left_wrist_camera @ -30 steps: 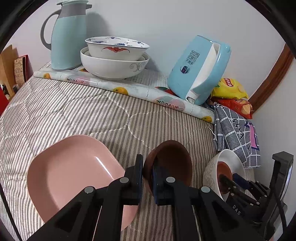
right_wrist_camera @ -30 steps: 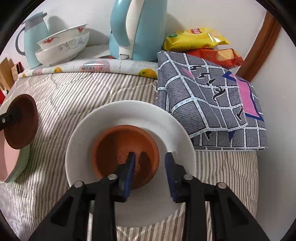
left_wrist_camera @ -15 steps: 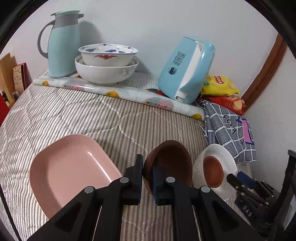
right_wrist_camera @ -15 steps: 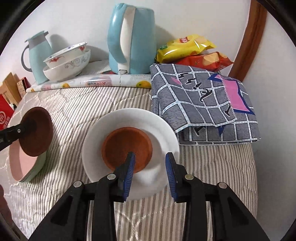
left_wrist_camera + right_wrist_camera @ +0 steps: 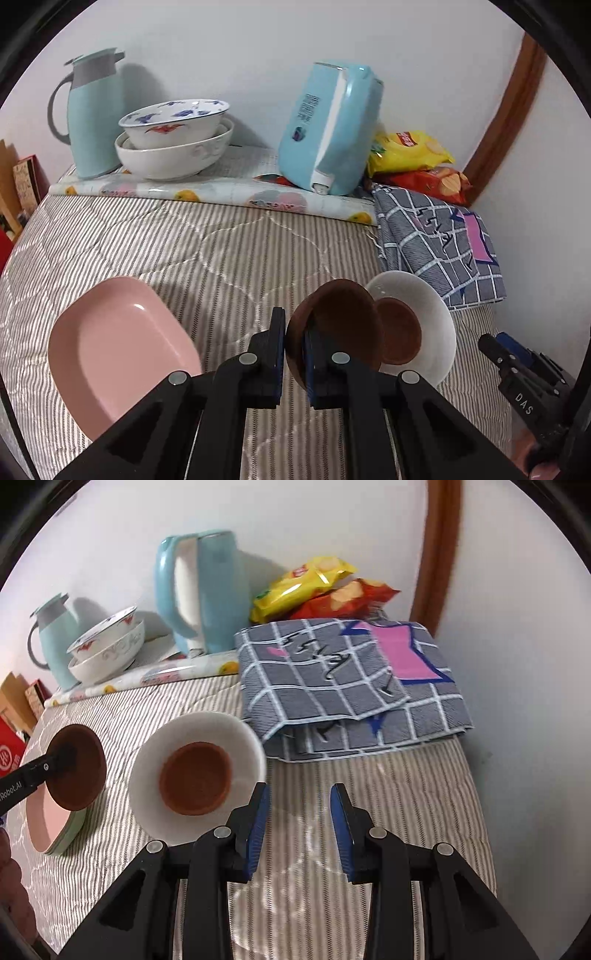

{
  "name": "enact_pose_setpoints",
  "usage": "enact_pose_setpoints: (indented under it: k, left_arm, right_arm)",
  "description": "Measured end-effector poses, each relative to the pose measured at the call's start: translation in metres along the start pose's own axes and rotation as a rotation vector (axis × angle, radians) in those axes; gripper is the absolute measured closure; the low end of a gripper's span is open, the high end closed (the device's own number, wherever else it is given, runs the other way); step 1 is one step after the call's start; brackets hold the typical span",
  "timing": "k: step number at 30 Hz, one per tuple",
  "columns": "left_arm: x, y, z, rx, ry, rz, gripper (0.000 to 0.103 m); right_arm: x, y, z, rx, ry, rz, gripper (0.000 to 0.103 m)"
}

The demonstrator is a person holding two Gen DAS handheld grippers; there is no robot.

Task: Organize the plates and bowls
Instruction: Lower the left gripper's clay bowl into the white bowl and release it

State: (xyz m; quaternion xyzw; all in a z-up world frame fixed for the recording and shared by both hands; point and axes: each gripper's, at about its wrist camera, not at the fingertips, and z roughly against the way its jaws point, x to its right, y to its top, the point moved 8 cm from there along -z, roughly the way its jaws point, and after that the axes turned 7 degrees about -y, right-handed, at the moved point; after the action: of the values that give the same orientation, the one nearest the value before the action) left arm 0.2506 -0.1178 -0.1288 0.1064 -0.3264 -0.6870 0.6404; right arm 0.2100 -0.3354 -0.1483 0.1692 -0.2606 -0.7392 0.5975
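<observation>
On the left of the bed (image 5: 221, 251) lies the pink plate (image 5: 114, 354). From the right wrist view it sits on top of a pale green plate (image 5: 75, 829), so a small stack has begun there.

Next comes the left claw (image 5: 294, 347). It is pinched tight on the rim of a dark brown bowl (image 5: 340, 325), holding it tilted up on its edge in the air. The bowl's open side faces right, toward the white bowl (image 5: 432, 314).

The white bowl rests on the bed, just right of the held bowl. Inside it sits an orange-brown bowl (image 5: 195, 777). I think the dark brown bowl should go into that one. So the move is a short way to the right and down, and the bowl must be turned flat first. The left claw is the nearer one and it already has the bowl.

The right claw (image 5: 300, 829) is on the near right, wide open, with nothing in it. The white bowl lies just to its far left.

Words I can read: "Robot.AI" on the left claw's arm in the right wrist view, and "DAS" on the right claw's body (image 5: 524, 387) in the left wrist view. The blue kettle (image 5: 328, 129) at the back has a label too small to read. The snack bags (image 5: 314, 587) have a logo I cannot make out.
</observation>
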Motion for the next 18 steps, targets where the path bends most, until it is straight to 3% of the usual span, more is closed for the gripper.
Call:
enact_pose_setpoints:
  k: [18]
  left_arm:
    - [0.056,0.003,-0.032,-0.048,-0.041,-0.071,0.094]
  right_arm:
    - [0.069,-0.019,-0.012,-0.022,-0.020,-0.151,0.069]
